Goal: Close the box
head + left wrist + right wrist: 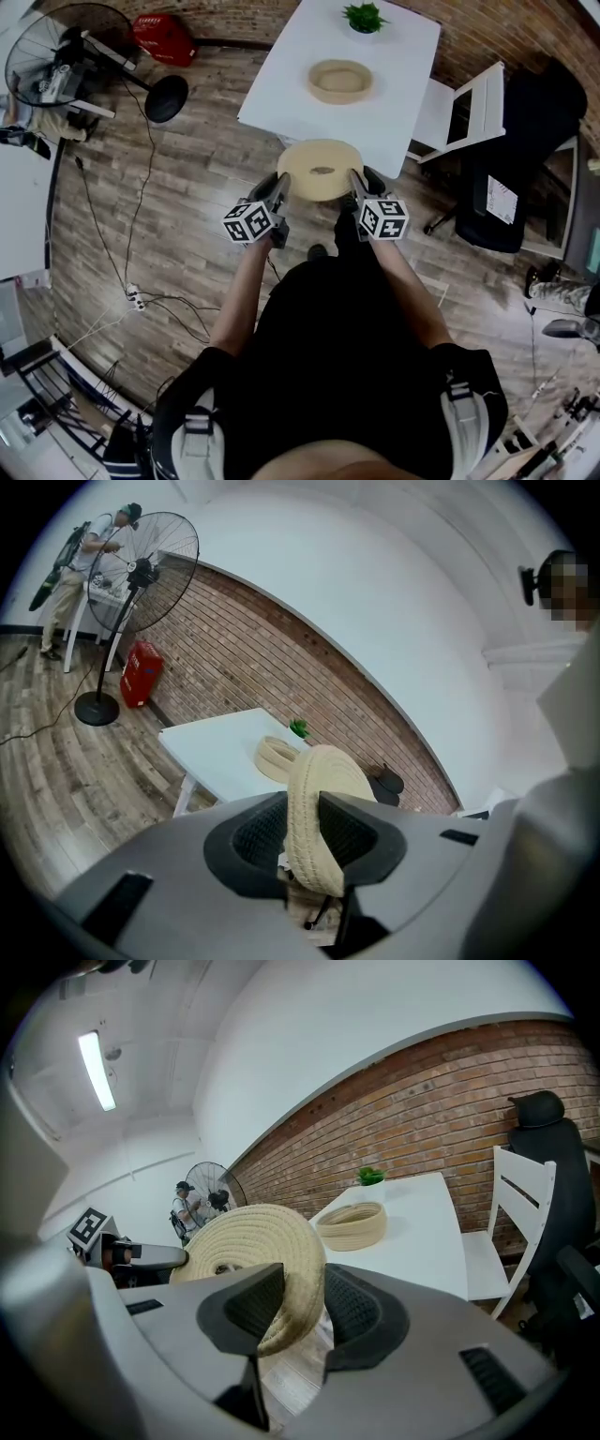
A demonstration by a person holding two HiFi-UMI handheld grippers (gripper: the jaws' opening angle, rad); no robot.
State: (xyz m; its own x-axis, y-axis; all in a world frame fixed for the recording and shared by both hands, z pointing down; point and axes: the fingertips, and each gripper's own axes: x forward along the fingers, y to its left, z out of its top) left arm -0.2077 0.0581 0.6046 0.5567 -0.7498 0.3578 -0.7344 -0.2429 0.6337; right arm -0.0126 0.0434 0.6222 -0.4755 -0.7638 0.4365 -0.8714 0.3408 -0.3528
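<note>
A round, flat lid (321, 169) of pale woven rope hangs in mid-air just off the near edge of the white counter (281, 84), its rim pinched on opposite sides by the fingers of the left gripper (305, 834) and the right gripper (302, 1312). Gripped only at the rim, the soft lid could twist loose or land askew if the two move unevenly. The matching round woven box (340, 81) sits open and apparently empty farther back, near a small green potted plant (364, 16).
</note>
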